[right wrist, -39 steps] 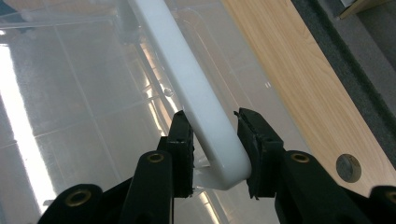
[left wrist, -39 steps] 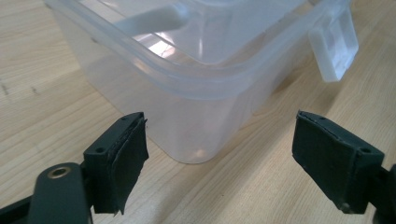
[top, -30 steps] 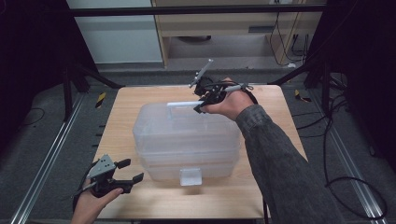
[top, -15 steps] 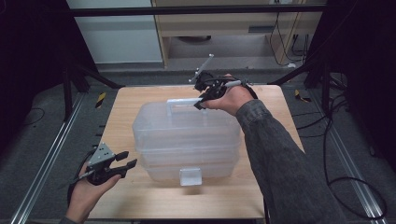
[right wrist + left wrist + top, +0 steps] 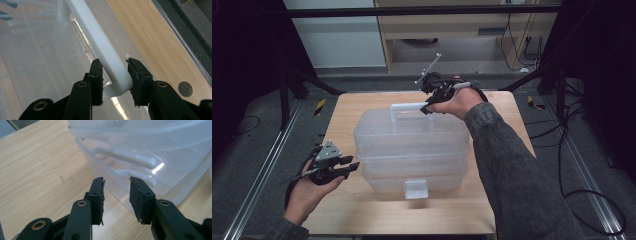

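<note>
A clear plastic storage box [image 5: 412, 145] stands in the middle of the wooden table [image 5: 357, 110], its white handle [image 5: 409, 106] raised over the far side of the lid. My right gripper [image 5: 428, 109] is shut on the right end of that handle [image 5: 100, 42], with both pads pressed on the bar in the right gripper view [image 5: 113, 62]. My left gripper [image 5: 352, 164] hovers beside the box's left wall [image 5: 140, 140]. Its jaws have just been closing, still stand apart [image 5: 116, 181], and nothing is between them.
A white latch [image 5: 416, 189] sits on the box's near face. Bare wood lies left of the box and along the front edge. A round hole [image 5: 185, 88] marks the table near its edge. Metal rails [image 5: 257, 185] and cables run on the floor around the table.
My left hand has risen and moved away from the table's front edge, along the box's left side, and its jaws have narrowed. The right gripper keeps its hold on the handle.
</note>
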The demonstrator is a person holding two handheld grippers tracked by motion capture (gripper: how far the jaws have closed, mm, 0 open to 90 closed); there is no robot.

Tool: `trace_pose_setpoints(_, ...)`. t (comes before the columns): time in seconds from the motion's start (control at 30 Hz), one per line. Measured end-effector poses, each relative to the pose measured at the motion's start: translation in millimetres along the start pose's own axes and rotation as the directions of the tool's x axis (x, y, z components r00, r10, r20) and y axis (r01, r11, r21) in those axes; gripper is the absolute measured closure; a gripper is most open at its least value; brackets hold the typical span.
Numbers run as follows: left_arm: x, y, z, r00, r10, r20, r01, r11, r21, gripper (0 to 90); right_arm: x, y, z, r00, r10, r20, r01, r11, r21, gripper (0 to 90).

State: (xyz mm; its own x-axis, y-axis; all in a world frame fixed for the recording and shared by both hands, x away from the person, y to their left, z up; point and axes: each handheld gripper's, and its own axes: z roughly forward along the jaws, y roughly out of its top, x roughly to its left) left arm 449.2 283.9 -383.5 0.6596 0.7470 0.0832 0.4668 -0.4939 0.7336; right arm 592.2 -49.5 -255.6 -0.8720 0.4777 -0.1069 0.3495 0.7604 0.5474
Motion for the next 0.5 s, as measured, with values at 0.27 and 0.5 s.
trace_pose_setpoints(0.27,-1.1,18.6,-2.6,1.0000,-0.005,0.004,0.005,1.0000,0.000,65.9,-3.3,1.8,-1.2,1.0000,0.006,0.005,-0.006,1.000,-0.004,65.8)
trace_pose_setpoints(0.5,-4.3,19.6,2.0,0.9997,-0.024,-0.001,0.024,0.9996,-0.016,66.3,-6.3,3.5,-0.6,0.9999,0.016,0.005,-0.016,1.000,-0.003,65.7)
